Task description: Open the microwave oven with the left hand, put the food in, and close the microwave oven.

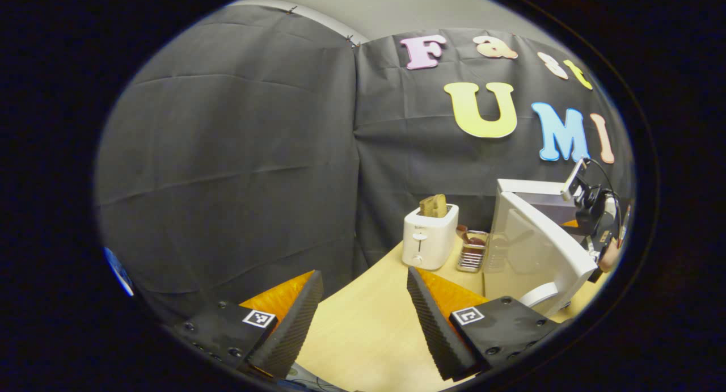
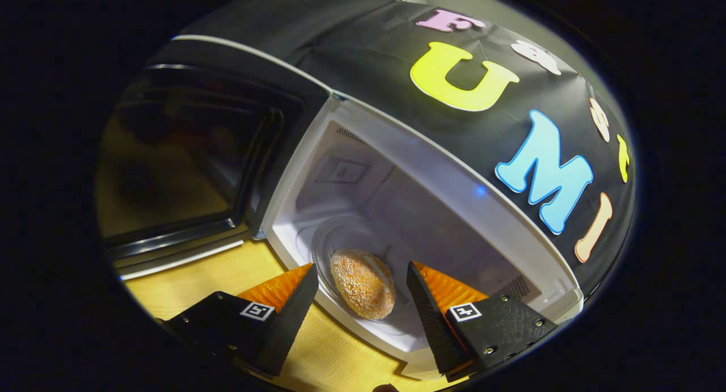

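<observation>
The white microwave [image 2: 454,188] stands open, its dark-windowed door [image 2: 187,154] swung out to the left. A round breaded piece of food [image 2: 363,283] lies on the glass turntable [image 2: 334,239] inside the cavity. My right gripper [image 2: 363,307] is open at the cavity's front lip, a finger on each side of the food without touching it. In the left gripper view the microwave [image 1: 527,193] is at the right with its door [image 1: 533,244] open toward me. My left gripper [image 1: 363,307] hangs open over the table, well left of the door, holding nothing.
A white toaster [image 1: 429,236] with a slice of toast [image 1: 433,206] stands on the wooden table [image 1: 368,324] against the cloth wall. A small metal rack [image 1: 472,254] sits between the toaster and the microwave. A hand [image 1: 610,256] shows past the door.
</observation>
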`<action>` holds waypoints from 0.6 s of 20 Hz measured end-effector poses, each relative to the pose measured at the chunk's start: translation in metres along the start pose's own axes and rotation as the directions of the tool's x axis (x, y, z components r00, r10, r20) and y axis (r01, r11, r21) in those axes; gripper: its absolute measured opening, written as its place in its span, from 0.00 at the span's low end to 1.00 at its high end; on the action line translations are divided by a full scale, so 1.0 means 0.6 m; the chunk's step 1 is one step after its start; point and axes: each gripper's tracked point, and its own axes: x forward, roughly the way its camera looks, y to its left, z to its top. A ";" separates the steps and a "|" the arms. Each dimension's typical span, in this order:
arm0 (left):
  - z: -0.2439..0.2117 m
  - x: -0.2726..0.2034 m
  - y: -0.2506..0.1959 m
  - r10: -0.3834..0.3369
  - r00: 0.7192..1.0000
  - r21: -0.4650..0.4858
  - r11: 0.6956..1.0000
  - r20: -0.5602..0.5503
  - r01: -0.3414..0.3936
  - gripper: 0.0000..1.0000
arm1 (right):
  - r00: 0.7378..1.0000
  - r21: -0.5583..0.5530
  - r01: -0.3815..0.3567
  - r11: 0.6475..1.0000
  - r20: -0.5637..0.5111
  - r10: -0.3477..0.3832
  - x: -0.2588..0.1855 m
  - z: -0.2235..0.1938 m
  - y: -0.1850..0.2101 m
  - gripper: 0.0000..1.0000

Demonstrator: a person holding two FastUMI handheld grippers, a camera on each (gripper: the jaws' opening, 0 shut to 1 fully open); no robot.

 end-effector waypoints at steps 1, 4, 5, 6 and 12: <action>-0.001 0.001 -0.009 -0.014 1.000 0.000 1.000 -0.003 0.014 0.98 | 1.000 0.013 0.000 1.000 0.013 -0.001 -0.021 0.008 -0.006 0.96; 0.002 0.009 -0.032 -0.056 0.998 -0.009 0.998 0.004 0.056 0.97 | 0.999 0.094 0.010 0.996 0.040 -0.014 -0.077 0.023 -0.027 0.96; 0.006 0.011 -0.041 -0.070 0.998 -0.008 0.998 0.010 0.070 0.97 | 0.998 0.131 0.019 0.991 0.050 -0.026 -0.098 0.030 -0.038 0.96; 0.009 0.013 -0.048 -0.078 0.997 -0.004 0.997 0.014 0.078 0.97 | 0.997 0.164 0.030 0.986 0.062 -0.040 -0.118 0.039 -0.051 0.96; -0.004 0.018 -0.070 -0.106 0.994 0.014 0.994 0.023 0.106 0.97 | 0.984 0.304 0.094 0.948 0.119 -0.136 -0.241 0.071 -0.133 0.96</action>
